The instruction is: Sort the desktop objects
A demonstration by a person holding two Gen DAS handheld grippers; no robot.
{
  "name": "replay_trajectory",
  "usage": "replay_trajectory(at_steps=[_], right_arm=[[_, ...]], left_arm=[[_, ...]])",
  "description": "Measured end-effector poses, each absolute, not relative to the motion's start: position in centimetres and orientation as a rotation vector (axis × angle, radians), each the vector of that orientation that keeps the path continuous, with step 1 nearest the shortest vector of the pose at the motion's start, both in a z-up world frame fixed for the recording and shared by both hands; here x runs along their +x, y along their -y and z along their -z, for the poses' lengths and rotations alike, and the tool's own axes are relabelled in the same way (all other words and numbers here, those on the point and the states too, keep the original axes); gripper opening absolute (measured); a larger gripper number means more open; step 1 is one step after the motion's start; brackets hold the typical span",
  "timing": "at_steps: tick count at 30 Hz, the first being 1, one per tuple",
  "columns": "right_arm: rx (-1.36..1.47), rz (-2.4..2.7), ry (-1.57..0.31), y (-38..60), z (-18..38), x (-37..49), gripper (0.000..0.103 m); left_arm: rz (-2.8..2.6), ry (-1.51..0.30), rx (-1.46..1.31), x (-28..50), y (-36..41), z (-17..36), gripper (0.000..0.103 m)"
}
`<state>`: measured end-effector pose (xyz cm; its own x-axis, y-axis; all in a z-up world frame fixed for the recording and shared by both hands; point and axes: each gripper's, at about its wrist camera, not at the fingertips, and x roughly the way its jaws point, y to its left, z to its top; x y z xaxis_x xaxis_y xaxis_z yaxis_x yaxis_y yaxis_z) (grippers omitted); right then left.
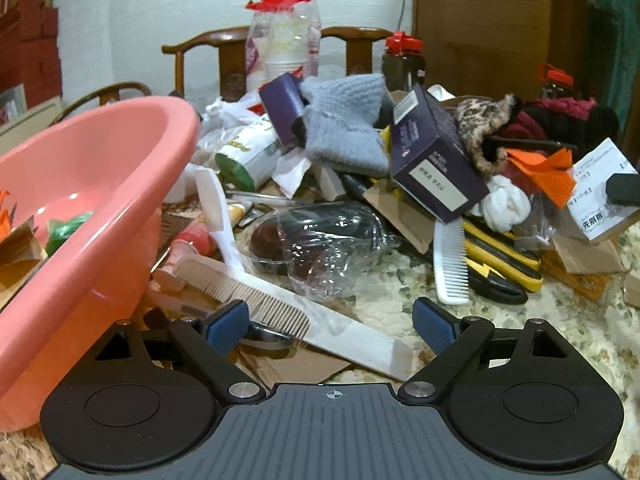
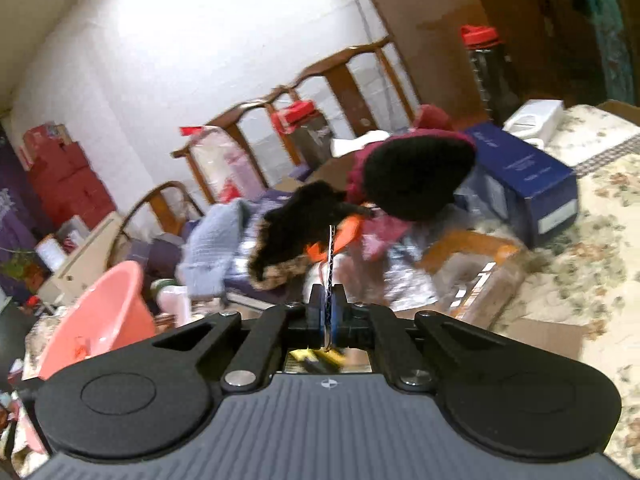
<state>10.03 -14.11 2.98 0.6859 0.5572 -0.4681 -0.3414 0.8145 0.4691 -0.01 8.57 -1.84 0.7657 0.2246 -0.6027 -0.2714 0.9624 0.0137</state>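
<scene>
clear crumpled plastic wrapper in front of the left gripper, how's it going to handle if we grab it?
The clear plastic wrapper looks thin and creased, so probably floppy and very light; it would likely collapse between the fingers rather than hold shape. Its glossy surface suggests it could slip. Something dark sits inside it, so the contents may shift or drop out. It rests against the beige comb, which may get dragged along.

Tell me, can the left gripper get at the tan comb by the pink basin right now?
Probably yes. The left gripper is open, and the tan comb lies uncovered just ahead of its fingers, beside the pink basin.
</scene>
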Motion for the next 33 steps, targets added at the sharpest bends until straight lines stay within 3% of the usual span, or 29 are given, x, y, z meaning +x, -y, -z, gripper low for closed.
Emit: replay_trajectory(at_steps=[7,17,33], right_arm=[[0.483,-0.509,-0.586,18.1,-4.3,10.7,0.003],[0.472,-0.451,-0.588,19.0,-4.0,11.9,0.003],[0.481,-0.457,-0.552,19.4,-4.4,11.5,0.004]], left_arm=[[-0.228,-0.592,-0.017,-0.5,-7.6,1.2,0.096],[-0.048,-0.698,-0.087,3.6,-2.1,0.6,0.096],[0.021,-0.788,-0.351,8.5,-0.8,0.3,0.099]])
